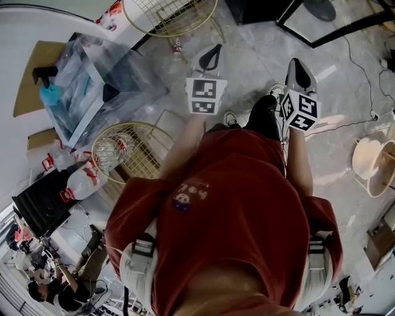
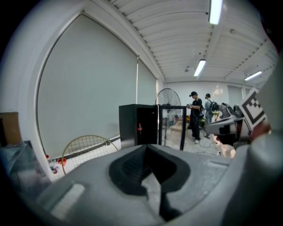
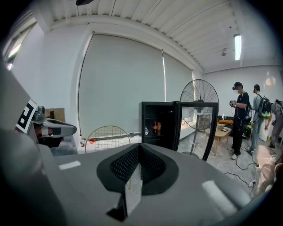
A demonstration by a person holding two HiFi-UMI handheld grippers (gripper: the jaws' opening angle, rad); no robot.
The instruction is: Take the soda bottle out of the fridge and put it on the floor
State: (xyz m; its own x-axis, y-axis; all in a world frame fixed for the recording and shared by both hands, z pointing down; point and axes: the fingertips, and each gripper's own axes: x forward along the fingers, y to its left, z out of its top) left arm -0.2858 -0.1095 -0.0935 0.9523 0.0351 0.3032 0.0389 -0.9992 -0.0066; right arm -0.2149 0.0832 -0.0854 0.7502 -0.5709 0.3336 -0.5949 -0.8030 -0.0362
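A black fridge stands across the room with its glass door swung open. On a shelf inside are a dark soda bottle with a red label, an orange bottle and a pale one. The left gripper view shows the same fridge with a red-labelled bottle in it. My left gripper and right gripper are both shut and empty, held side by side far from the fridge. In the head view the left gripper and right gripper point ahead over the grey floor.
A gold wire-mesh frame and another stand to my left. Plastic bottles and a plastic-wrapped bundle lie there too. A standing fan, a low wooden table, people and floor cables are to the right.
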